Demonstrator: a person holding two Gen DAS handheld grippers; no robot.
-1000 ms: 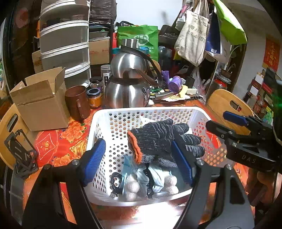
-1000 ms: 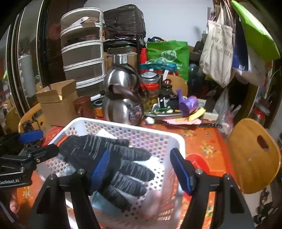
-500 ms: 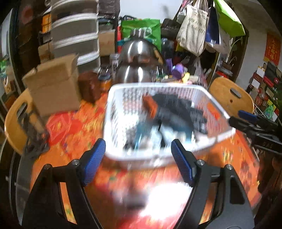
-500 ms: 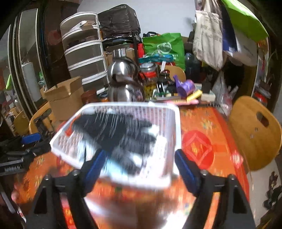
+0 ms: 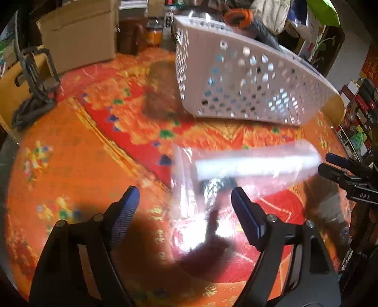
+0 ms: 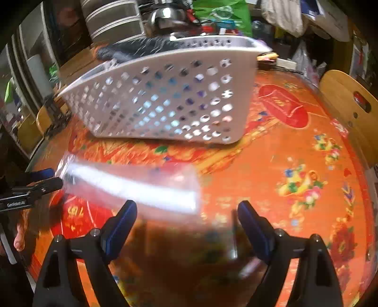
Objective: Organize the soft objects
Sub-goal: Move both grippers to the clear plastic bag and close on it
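White perforated plastic forms the basket [image 5: 248, 78], which stands on the bench [image 5: 78, 165] toward its far side, its near wall facing both cameras. A dark knitted glove with an orange cuff [image 5: 238, 16] rises above the basket rim; in the right wrist view the same glove [image 6: 132, 49] shows as a dark grey mass at the rim, blurred. Pale blue shows through the wall holes; what it belongs to cannot be told.

Bench covering: orange and red floral cloth under a glossy sheet, with strong glare.

A clear plastic bag [image 5: 248, 165] lies on the bench between the basket and the grippers, apart from the basket. It is motion-blurred, with a bright white band along it and something dark visible under or within it; this cannot be identified. In the right wrist view the bag [image 6: 132, 186] runs from the left gripper's tip toward the centre.

Left gripper [image 5: 184, 210]: jaws spread wide, nothing between them, poised over the near end of the bag. Right gripper [image 6: 186, 222]: jaws likewise spread wide and empty, low over the bench just behind the bag's edge.

Other items noted: a cardboard box [image 5: 80, 35] at the far left, a brown mug [image 5: 132, 40] and a jar [image 5: 154, 35] beside it, a wooden chair back [image 6: 349, 104] at the right edge.
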